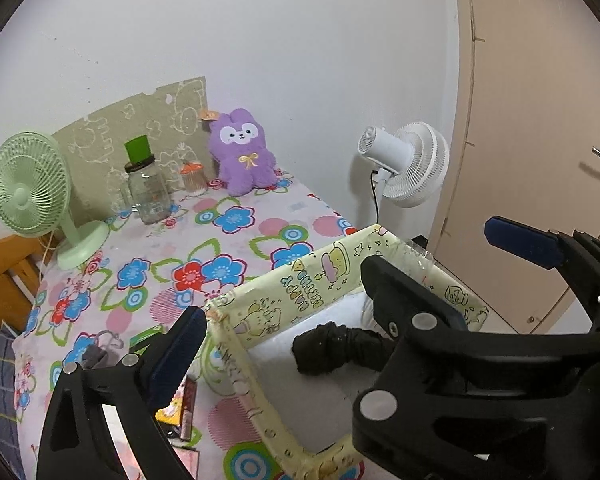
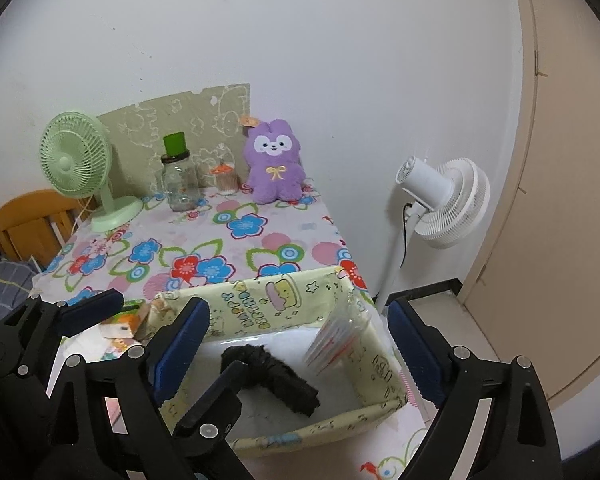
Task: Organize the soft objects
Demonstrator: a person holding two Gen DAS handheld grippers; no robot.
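Observation:
A black rolled cloth (image 1: 328,348) (image 2: 272,376) lies on the white bottom of a yellow cartoon-print box (image 1: 300,276) (image 2: 260,300) at the near right corner of the flowered table. My left gripper (image 1: 296,312) hangs open over the box, nothing between its fingers. My right gripper (image 2: 298,312) is open above the same box, also empty. One pad (image 1: 520,240) of the right gripper shows in the left wrist view. One pad (image 2: 92,312) of the left gripper shows in the right wrist view. A purple plush bunny (image 1: 242,152) (image 2: 274,160) sits upright at the table's far edge against the wall.
A clear plastic bag (image 2: 336,336) leans in the box's right corner. A green desk fan (image 1: 32,188), a glass jar with a green lid (image 1: 146,184) and a small orange-lidded jar (image 1: 192,180) stand at the back. Packets (image 2: 120,324) lie left of the box. A white standing fan (image 2: 444,200) and a door (image 1: 540,120) are to the right.

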